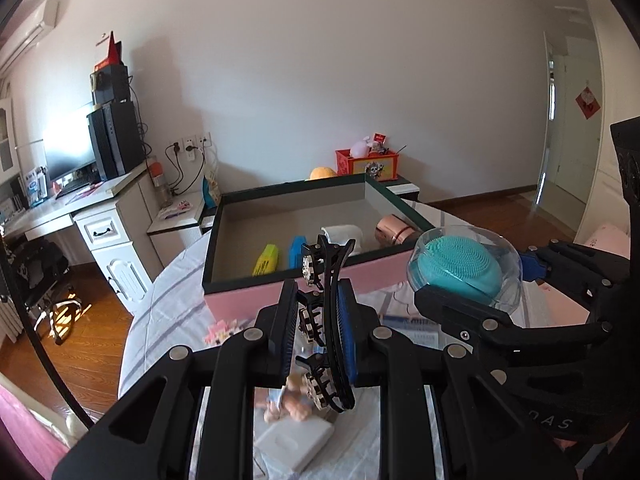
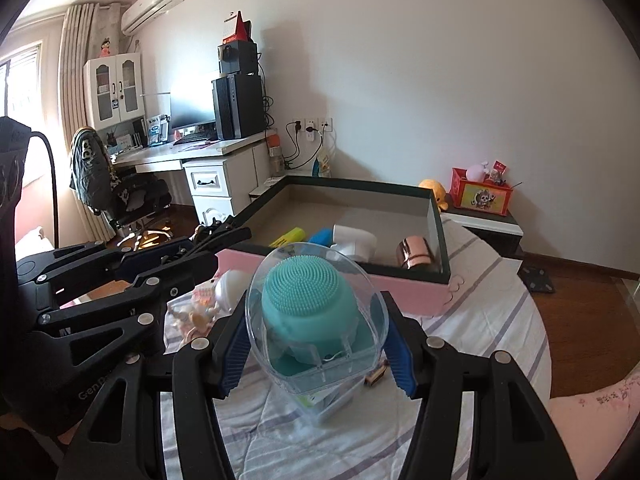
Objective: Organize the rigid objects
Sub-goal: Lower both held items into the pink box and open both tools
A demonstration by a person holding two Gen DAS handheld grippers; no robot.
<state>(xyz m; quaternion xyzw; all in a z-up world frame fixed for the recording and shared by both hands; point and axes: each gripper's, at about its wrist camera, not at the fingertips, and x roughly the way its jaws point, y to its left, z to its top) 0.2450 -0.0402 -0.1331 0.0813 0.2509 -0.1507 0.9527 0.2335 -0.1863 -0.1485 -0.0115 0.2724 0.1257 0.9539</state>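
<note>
My left gripper (image 1: 318, 312) is shut on a black hair claw clip (image 1: 332, 320) with metal studs, held above the bed in front of the pink box (image 1: 256, 300). My right gripper (image 2: 316, 344) is shut on a clear plastic case holding a teal silicone face brush (image 2: 310, 304), also near the box's front wall; the case also shows in the left wrist view (image 1: 464, 268). The open box (image 2: 436, 216) holds a yellow highlighter (image 1: 266, 258), a blue item (image 1: 296, 250), a white item (image 2: 354, 240) and a rose-gold cylinder (image 2: 414, 254).
The bed sheet (image 2: 480, 320) carries a small doll (image 1: 288, 400), a white flat pack (image 1: 294, 442), a pink block toy (image 1: 222, 330) and a white bottle (image 2: 230, 286). A desk with monitor (image 2: 192, 108), an office chair (image 2: 120, 196) and a nightstand with a red box (image 2: 480, 194) stand beyond.
</note>
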